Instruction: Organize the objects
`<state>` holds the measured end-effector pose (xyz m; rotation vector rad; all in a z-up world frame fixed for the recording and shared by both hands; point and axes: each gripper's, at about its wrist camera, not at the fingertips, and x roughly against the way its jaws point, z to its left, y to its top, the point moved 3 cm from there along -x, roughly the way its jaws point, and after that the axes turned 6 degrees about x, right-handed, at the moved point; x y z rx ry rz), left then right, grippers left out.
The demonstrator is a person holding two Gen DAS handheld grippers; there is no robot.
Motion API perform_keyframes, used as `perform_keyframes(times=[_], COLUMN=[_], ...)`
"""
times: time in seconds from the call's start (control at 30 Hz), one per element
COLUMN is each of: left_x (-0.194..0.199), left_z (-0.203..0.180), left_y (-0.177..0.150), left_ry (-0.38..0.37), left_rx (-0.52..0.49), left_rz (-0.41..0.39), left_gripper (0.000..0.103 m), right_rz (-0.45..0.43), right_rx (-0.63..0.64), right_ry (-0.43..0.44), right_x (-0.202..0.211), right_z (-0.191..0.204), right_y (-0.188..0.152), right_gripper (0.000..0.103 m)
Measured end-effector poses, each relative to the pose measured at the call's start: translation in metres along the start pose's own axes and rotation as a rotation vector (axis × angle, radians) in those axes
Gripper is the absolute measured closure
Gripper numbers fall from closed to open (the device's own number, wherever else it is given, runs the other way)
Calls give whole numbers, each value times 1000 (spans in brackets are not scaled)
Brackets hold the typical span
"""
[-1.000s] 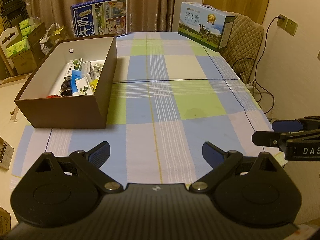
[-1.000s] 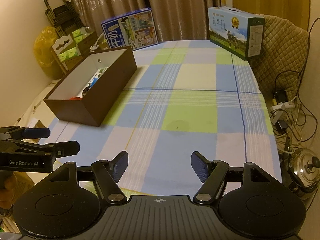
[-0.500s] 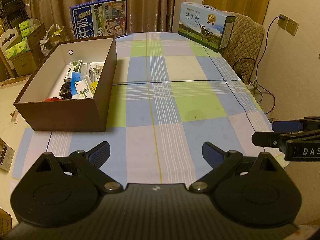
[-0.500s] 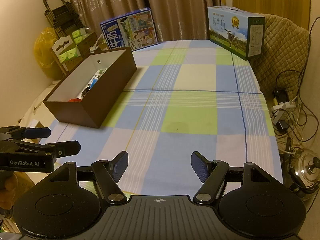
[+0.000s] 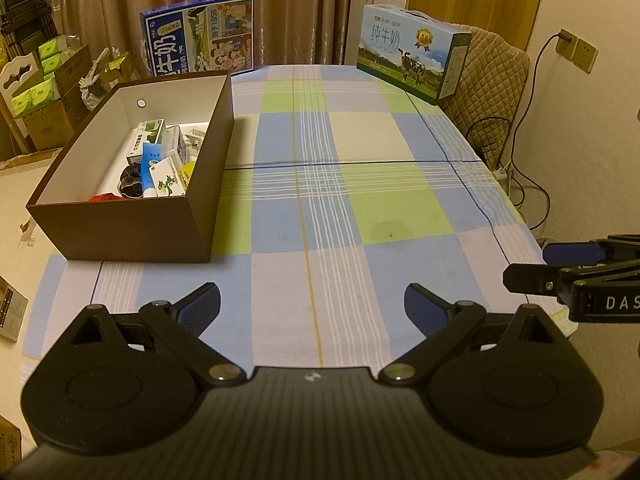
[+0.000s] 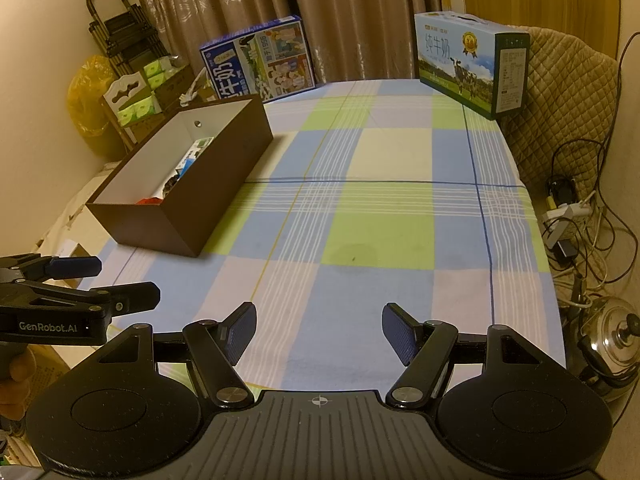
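Observation:
A brown open box (image 5: pixel 132 232) with white inner walls stands on the left of the checked tablecloth (image 5: pixel 360 200); it also shows in the right wrist view (image 6: pixel 208 188). Inside lie several small items: cartons, a blue tube, a dark hair tie, something red (image 5: pixel 156 164). My left gripper (image 5: pixel 312 308) is open and empty above the table's near edge, right of the box. My right gripper (image 6: pixel 318 330) is open and empty, also at the near edge. Each gripper shows from the side in the other's view (image 5: pixel 576 276) (image 6: pixel 72 292).
A blue milk carton case (image 5: pixel 200 36) stands at the far left end of the table and a green-blue one (image 5: pixel 412 60) at the far right. A quilted chair (image 5: pixel 492 80), cables and a pot (image 6: pixel 616 332) are to the right. Boxes crowd the floor at left.
The left wrist view has shifted slightly, so the box sits a little lower and nearer in it. Both grippers stay open and empty.

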<state>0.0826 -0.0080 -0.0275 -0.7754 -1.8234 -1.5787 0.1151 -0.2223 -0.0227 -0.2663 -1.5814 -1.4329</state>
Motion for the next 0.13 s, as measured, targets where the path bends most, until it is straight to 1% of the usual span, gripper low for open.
perform_keyframes(times=[0.13], left_x=[1], left_z=[-1], left_y=[-2], left_ry=[2], left_rx=[0], left_rz=[-5], left_gripper=[6], right_rz=[1], right_rx=[0], right_ry=[1], right_x=[0], right_z=[0], right_y=[0], right_gripper=[36])
